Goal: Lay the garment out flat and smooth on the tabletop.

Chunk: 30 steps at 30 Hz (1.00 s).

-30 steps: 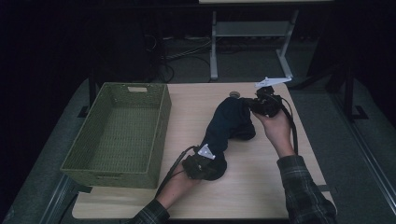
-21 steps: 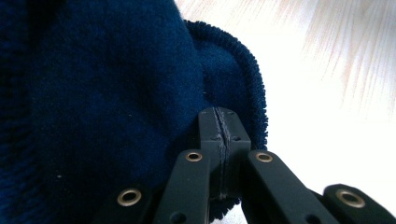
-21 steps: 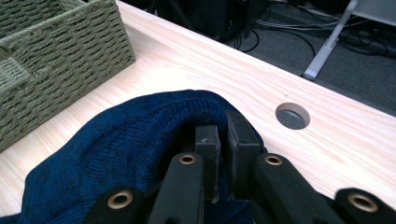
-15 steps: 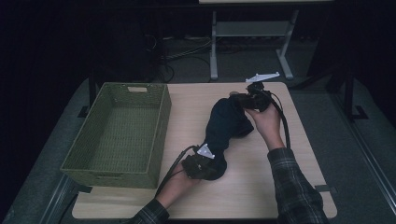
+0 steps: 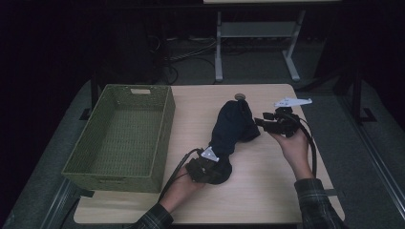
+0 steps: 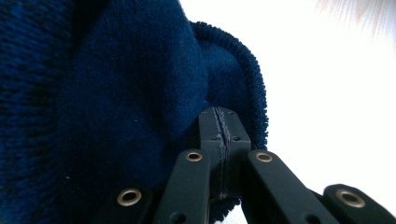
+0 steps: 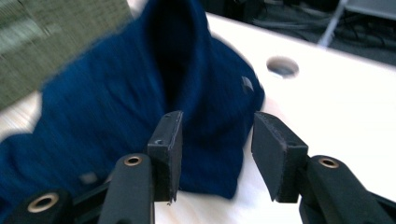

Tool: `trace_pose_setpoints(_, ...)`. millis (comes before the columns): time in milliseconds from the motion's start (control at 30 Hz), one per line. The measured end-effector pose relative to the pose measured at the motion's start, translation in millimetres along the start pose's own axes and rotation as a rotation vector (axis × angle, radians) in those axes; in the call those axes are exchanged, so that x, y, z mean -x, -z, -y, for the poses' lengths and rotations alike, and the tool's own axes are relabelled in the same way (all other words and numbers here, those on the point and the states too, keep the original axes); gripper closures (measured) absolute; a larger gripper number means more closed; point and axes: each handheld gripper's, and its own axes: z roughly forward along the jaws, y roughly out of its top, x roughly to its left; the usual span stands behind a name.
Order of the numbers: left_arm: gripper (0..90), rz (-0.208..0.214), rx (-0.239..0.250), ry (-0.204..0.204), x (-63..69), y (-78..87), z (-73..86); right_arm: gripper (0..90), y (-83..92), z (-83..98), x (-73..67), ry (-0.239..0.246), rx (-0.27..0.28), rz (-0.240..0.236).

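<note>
A: Start big. What fills the middle of the high view?

B: The wooden table (image 5: 267,191), with a green woven basket (image 5: 119,136) at left centre. Just right of it a dark blue knitted garment (image 5: 231,129) lies bunched on the tabletop, running from centre down towards the lower middle.

A: And the grippers?

B: The left gripper (image 5: 208,167) sits at the garment's lower end. In the left gripper view its jaws are pressed together on a fold of the knit, near the hemmed edge (image 6: 247,93). The right gripper (image 5: 270,125) is right of centre, just beside the garment's upper part. Its jaws have just been opening; in the right gripper view they stand spread, with cloth behind them but nothing pressed between the pads (image 7: 170,140).

A: What could go wrong from here?

B: I'd judge the right jaws may close on a single thin layer, or on air, since the cloth lies beyond the tips. Then a lift would hang the garment from the left pinch alone, and the fold could slip out or drag across the table short of the basket.
</note>
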Motion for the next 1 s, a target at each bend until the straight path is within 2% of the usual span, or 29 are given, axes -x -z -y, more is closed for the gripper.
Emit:
trace_pose_setpoints(33, 89.4, 0.000, 0.000, 0.000, 0.0, 0.0, 0.0, 53.0, 0.0, 0.0, 0.0, 0.000, 0.000, 0.000)
trace_pose_setpoints(67, 89.4, 0.000, 0.000, 0.001, 0.1, -0.1, 0.0, 53.0, -2.0, 11.9, 4.4, -0.013, -0.021, 0.003)
trace_pose_setpoints(100, 89.4, 0.000, 0.000, 0.001, 0.2, 0.0, 0.0, 53.0, -2.0, 11.9, 4.4, -0.013, -0.021, 0.003)
trace_pose_setpoints(233, 89.4, 0.001, -0.003, -0.004, -0.2, 0.3, 0.2, 53.1, -9.1, 31.7, 11.4, -0.037, -0.067, 0.006)
trace_pose_setpoints(300, 89.4, 0.003, -0.002, -0.003, -0.5, 0.2, 0.2, 53.5, -13.5, 40.3, 13.9, -0.040, -0.070, 0.012)
trace_pose_setpoints(333, 89.4, 0.003, -0.002, 0.001, -0.1, 0.2, 0.3, 53.4, -19.3, 46.3, 16.2, -0.049, -0.106, 0.008)
trace_pose_setpoints(533, 89.4, 0.003, -0.002, 0.001, 0.0, 0.2, 0.3, 54.2, -34.9, 55.4, 17.8, -0.040, -0.164, 0.015)
trace_pose_setpoints(633, 89.4, 0.002, -0.002, 0.001, 0.0, 0.2, 0.3, 54.9, -39.4, 56.3, 18.3, -0.043, -0.176, 0.016)
trace_pose_setpoints(767, 89.4, 0.003, -0.002, 0.001, 0.0, 0.2, 0.3, 61.6, -48.9, 57.8, 19.6, -0.044, -0.188, 0.000)
trace_pose_setpoints(833, 89.4, 0.003, -0.002, 0.001, -0.1, 0.2, 0.3, 68.1, -52.8, 58.4, 20.5, -0.051, -0.193, -0.013)
trace_pose_setpoints(933, 89.4, 0.003, -0.002, 0.001, -0.1, 0.2, 0.3, 82.7, -56.1, 58.6, 21.1, -0.056, -0.175, -0.029)
trace_pose_setpoints(1000, 89.4, 0.003, -0.002, 0.001, -0.1, 0.2, 0.2, 85.6, -55.3, 57.5, 20.5, -0.052, -0.165, -0.032)
